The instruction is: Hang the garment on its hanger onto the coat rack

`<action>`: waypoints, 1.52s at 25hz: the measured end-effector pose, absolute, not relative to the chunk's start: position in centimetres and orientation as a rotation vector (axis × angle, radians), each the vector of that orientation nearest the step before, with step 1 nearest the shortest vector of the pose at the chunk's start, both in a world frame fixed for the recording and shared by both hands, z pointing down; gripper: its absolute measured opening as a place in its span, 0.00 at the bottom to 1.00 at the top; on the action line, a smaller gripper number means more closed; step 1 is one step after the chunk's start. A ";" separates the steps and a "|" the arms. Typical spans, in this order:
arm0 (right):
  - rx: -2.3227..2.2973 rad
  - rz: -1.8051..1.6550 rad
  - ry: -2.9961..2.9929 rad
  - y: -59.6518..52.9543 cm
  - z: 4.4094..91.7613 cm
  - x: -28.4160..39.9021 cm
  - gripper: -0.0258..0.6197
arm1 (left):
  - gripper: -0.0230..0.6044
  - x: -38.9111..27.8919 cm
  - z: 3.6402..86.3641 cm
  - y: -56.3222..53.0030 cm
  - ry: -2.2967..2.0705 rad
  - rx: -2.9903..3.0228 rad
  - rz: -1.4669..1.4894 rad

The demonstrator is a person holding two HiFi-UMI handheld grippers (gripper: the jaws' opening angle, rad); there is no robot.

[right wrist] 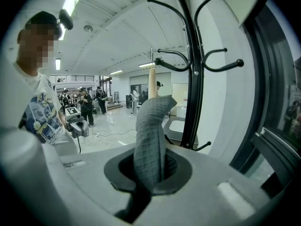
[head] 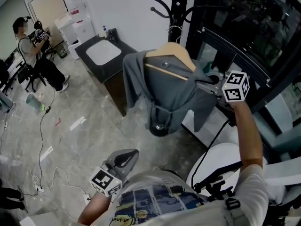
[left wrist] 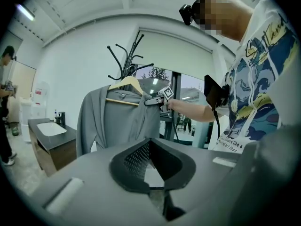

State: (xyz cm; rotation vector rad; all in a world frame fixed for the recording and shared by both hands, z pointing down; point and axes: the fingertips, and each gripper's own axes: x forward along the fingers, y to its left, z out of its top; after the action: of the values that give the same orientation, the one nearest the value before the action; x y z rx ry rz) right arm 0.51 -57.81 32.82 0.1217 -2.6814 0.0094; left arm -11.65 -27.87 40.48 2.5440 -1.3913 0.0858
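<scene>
Right gripper (head: 207,82): jaws nearly together, pinched on a fold of the grey garment (head: 171,100). In the right gripper view a rolled strip of the cloth stands btwn the jaws and fills the gap, running from 6 up to 12 o'clock. The grip is at the garment's shoulder, at the near end of the wooden hanger (head: 170,55). In head view the gripper comes in from approx 3 o'clock.

The garment is draped over the hanger, up in the air right beside the coat rack (head: 178,6) and clear of the floor (head: 84,140). In head view the hanger's long axis runs approx 10 to 4 o'clock. Its metal hook points to 12 o'clock, close against the rack's black pole; can't tell whether the hook sits on a rack arm. The cloth falls from the hanger toward 6 o'clock, w/ one sleeve hanging down the 9 o'clock side.

Left gripper (head: 129,157): low, at approx 7 o'clock of the garment in head view and well apart from it. Jaws drawn close, nothing btwn them. In the left gripper view the garment and hanger show far off at 11 o'clock. The hanger bar is near level there, and the right gripper is at its 3 o'clock end.

Sink cabinet (head: 101,53) at 10 o'clock of the garment, and a person (head: 33,46) farther out at 9 o'clock.
</scene>
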 end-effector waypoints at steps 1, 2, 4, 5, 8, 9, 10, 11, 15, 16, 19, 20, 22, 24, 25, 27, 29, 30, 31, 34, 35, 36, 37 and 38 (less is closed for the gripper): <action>0.121 0.009 -2.675 -58.7 33.2 0.4 0.06 | 0.04 -11.6 40.5 -28.5 -1.395 2.541 0.082; 0.122 0.008 -2.667 -59.5 33.6 0.2 0.06 | 0.04 -11.6 40.7 -29.0 -1.396 2.539 0.078; 0.122 0.019 -2.655 -61.1 34.7 0.0 0.06 | 0.04 -11.5 41.0 -29.8 -1.404 2.526 0.074; 0.119 0.030 -2.651 -61.8 35.3 -0.2 0.06 | 0.04 -11.5 41.1 -30.0 -1.413 2.514 0.078; 0.121 0.050 -2.648 -63.2 36.5 -0.5 0.06 | 0.04 -11.7 41.5 -30.4 -1.424 2.486 0.087; 0.124 0.052 -2.650 -63.5 36.7 -0.5 0.06 | 0.04 -11.8 41.6 -30.4 -1.427 2.480 0.088; 0.125 0.054 -2.654 -63.8 36.8 -0.6 0.06 | 0.04 -11.9 41.7 -30.4 -1.430 2.472 0.089; 0.124 0.057 -2.657 -63.9 37.0 -0.7 0.06 | 0.04 -12.0 41.8 -30.4 -1.434 2.466 0.090; 0.113 0.063 -2.671 -64.5 37.4 -1.0 0.06 | 0.04 -12.2 41.9 -30.5 -1.445 2.445 0.104; 0.110 0.063 -2.674 -64.6 37.5 -1.0 0.06 | 0.04 -12.2 41.9 -30.5 -1.446 2.441 0.103; 0.101 0.061 -2.684 -64.7 37.6 -1.2 0.06 | 0.04 -12.3 41.8 -30.6 -1.451 2.438 0.105; 0.100 0.058 -2.687 -64.7 37.6 -1.2 0.06 | 0.04 -12.3 41.8 -30.5 -1.453 2.436 0.107; 0.100 0.053 -2.690 -64.7 37.7 -1.3 0.06 | 0.04 -12.3 41.8 -30.4 -1.453 2.434 0.108; 0.097 0.053 -2.691 -64.7 37.7 -1.3 0.07 | 0.04 -12.4 41.9 -30.1 -1.452 2.435 0.104; 0.096 0.053 -2.692 -64.7 37.8 -1.4 0.07 | 0.04 -12.4 41.8 -30.0 -1.455 2.434 0.103; 0.099 0.052 -2.695 -64.8 37.9 -1.5 0.07 | 0.04 -12.5 41.6 -29.8 -1.463 2.433 0.100; 0.111 0.057 -2.697 -64.8 38.0 -1.6 0.08 | 0.04 -12.7 41.5 -29.3 -1.470 2.434 0.094; 0.123 0.060 -2.698 -64.7 38.1 -1.5 0.10 | 0.04 -12.8 41.4 -29.0 -1.473 2.435 0.090; 0.139 0.061 -2.699 -64.7 38.1 -1.5 0.13 | 0.04 -12.9 41.3 -28.7 -1.474 2.436 0.089; 0.204 0.053 -2.711 -65.1 37.9 -1.2 0.21 | 0.04 -13.3 41.2 -27.8 -1.477 2.443 0.087; 0.228 0.047 -2.714 -65.2 37.7 -1.0 0.24 | 0.04 -13.4 41.2 -27.5 -1.478 2.444 0.087; 0.250 0.040 -2.714 -65.2 37.6 -0.9 0.26 | 0.04 -13.5 41.2 -27.1 -1.478 2.444 0.087; 0.271 0.036 -2.714 -65.0 37.6 -0.6 0.26 | 0.04 -13.7 41.3 -26.7 -1.477 2.443 0.087; 0.291 0.034 -2.712 -64.8 37.6 -0.4 0.27 | 0.04 -13.8 41.3 -26.2 -1.475 2.442 0.086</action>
State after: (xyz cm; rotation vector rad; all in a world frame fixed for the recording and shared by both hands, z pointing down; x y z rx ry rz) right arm -0.38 -64.83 37.58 0.2912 -2.7117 0.0341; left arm -13.77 -26.20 41.35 2.4419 -1.4753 0.0856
